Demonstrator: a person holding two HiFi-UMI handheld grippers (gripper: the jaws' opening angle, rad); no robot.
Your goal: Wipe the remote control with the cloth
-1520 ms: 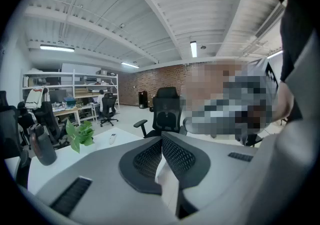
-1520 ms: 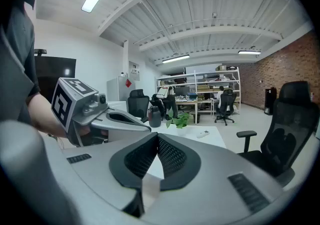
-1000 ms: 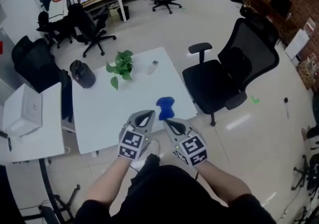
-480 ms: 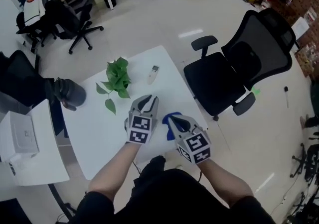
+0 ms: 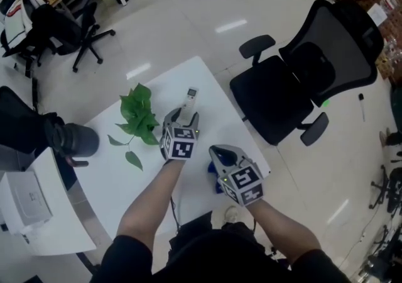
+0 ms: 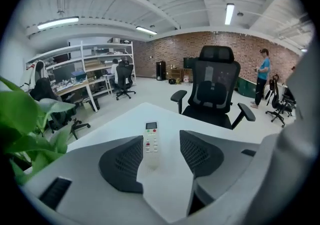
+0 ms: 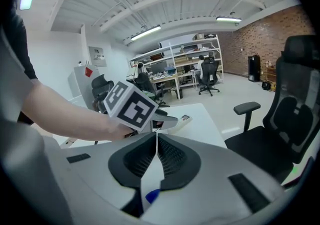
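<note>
The white remote control lies near the far edge of the white table. My left gripper hovers just short of it, jaws opening wide. In the left gripper view the remote lies on the table ahead, seen through the gap of the left gripper, touched by neither pad. The blue cloth lies at the table's near right edge, mostly under my right gripper. In its own view the right gripper has its jaws almost together, just starting to open, nothing between them; a bit of cloth shows below.
A green leafy plant lies left of the left gripper. A black office chair stands off the table's right side. A dark round object sits at the table's left end, beside a white box.
My left gripper has reached forward from the table's near edge to the remote and opened its jaws. The right gripper has come to sit over the blue cloth.
</note>
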